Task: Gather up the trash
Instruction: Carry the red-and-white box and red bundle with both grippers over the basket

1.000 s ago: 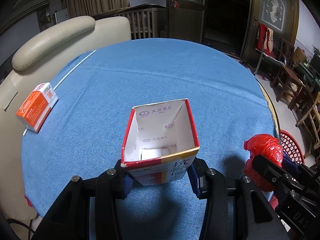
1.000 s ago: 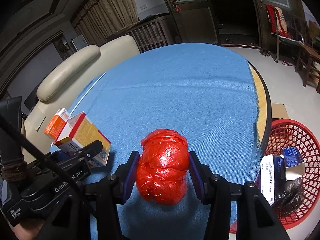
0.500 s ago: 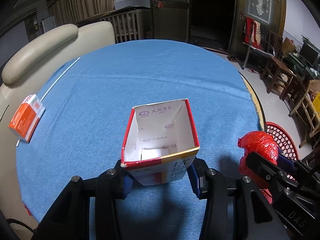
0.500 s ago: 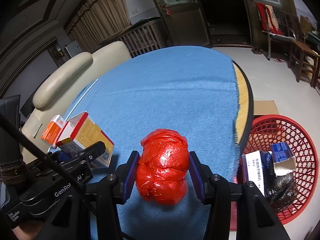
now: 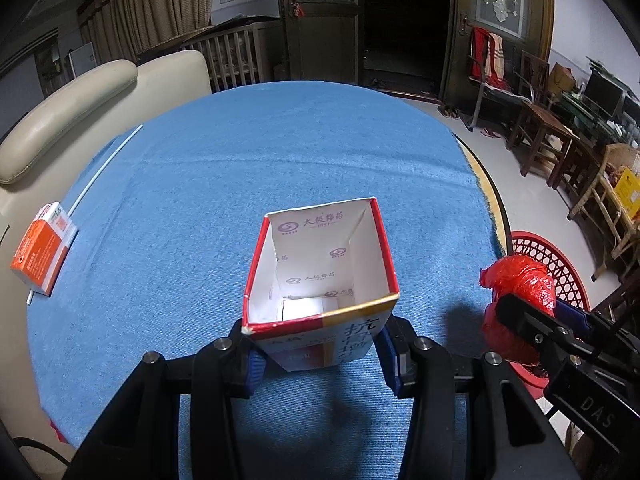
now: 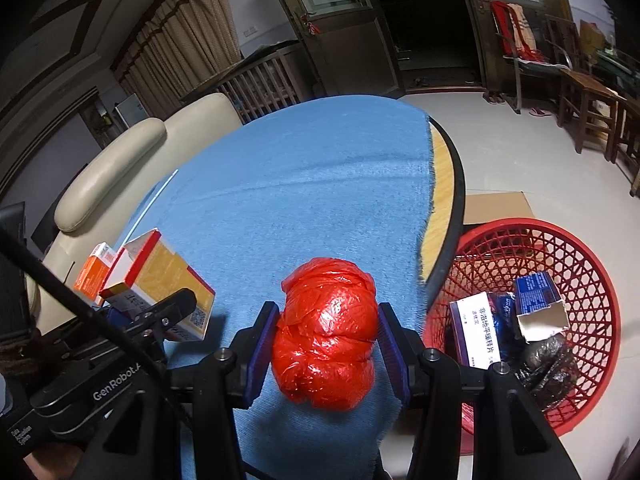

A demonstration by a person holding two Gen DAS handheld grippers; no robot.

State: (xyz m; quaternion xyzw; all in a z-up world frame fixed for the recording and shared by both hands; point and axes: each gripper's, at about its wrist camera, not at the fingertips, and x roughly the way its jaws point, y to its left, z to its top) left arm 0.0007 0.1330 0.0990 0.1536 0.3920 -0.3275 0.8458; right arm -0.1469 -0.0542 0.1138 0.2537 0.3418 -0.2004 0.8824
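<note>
Red crumpled plastic bag ball (image 6: 326,334) is pinched in the right hand-held gripper (image 6: 326,344), over the blue-clothed round surface (image 6: 312,184) beside the red mesh basket (image 6: 560,264). Left hand-held gripper (image 5: 320,354) clamps an open red-edged cardboard box (image 5: 320,280) above the surface.

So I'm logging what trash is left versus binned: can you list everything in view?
Open carton: one, red, white and yellow, held over the blue cloth.
Bag ball: one, red plastic, in the right gripper.
Small box: one, orange and white, cloth's left edge.
Straw: one, white, beside that box.
Basket: one, red, on the floor, holding boxes and a black bag.
Table cloth: one, blue.
Left gripper: shut on carton.
Right gripper: shut on ball.
</note>
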